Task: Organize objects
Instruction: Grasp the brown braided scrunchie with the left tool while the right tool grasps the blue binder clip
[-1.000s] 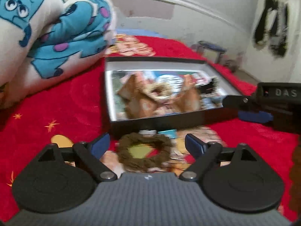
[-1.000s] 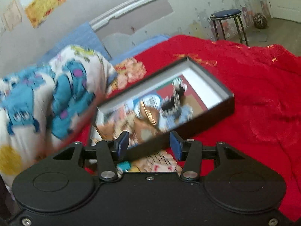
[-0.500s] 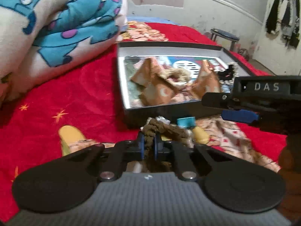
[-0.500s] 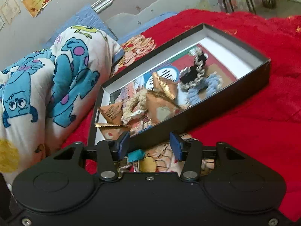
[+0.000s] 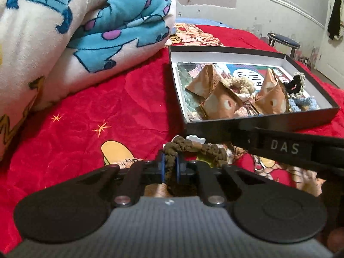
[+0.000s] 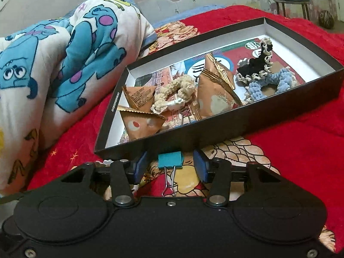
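My left gripper [image 5: 171, 167] is shut on a brown crocheted scrunchie [image 5: 194, 148] and holds it just above the red bedspread, in front of a black open box [image 5: 258, 121]. The box [image 6: 215, 133] holds brown triangular packets [image 6: 215, 94], a cream scrunchie [image 6: 178, 89], a black one [image 6: 258, 64] and a blue one [image 6: 266, 81]. My right gripper [image 6: 171, 167] is open, its fingers on either side of a teal binder clip [image 6: 170, 160] lying on the bed before the box. The right gripper's body crosses the left wrist view [image 5: 283, 148].
A rolled blanket with blue monsters [image 5: 64, 32] lies to the left of the box. The red bedspread [image 5: 96, 107] has a cartoon print under the grippers. A round stool [image 6: 291, 2] stands beyond the bed by the wall.
My left gripper has shut on the brown scrunchie and raised it. My right gripper has come down and forward until the teal clip lies between its open fingers.
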### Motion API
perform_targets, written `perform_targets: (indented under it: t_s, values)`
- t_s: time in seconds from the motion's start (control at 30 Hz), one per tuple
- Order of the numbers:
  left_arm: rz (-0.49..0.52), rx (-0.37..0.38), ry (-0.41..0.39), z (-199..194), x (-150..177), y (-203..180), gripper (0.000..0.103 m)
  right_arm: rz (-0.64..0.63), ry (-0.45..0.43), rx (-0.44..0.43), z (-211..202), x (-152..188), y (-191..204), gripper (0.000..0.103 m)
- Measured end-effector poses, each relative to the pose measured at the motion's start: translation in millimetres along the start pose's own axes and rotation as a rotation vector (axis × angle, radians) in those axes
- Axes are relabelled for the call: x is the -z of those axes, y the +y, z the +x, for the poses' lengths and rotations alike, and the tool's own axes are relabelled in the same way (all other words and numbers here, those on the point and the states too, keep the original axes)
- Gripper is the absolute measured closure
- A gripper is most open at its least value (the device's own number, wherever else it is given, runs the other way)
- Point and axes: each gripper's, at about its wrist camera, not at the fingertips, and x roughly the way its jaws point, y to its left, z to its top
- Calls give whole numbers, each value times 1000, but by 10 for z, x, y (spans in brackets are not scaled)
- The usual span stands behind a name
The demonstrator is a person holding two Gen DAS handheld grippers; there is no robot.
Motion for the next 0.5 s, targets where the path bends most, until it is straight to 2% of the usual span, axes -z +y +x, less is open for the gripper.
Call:
perform_targets:
  t_s: [0.17, 0.23, 0.3, 0.43, 0.5]
  values:
    - [-32, 14, 1, 26, 0, 34, 90, -68, -47, 43, 24, 99, 98, 58]
    - [-37, 7, -11, 49, 5, 19, 90, -84, -66, 59, 20, 133, 97, 68]
    - [6, -10, -34, 60, 31, -53, 90, -81, -83, 57, 7, 154, 60, 75]
    - [106, -49, -86, 27, 155, -187, 90, -30, -110, 7, -49, 182, -77, 76]
    - [109, -54, -91, -15, 185, -207, 91, -26, -112, 2, -99, 201, -106, 76]
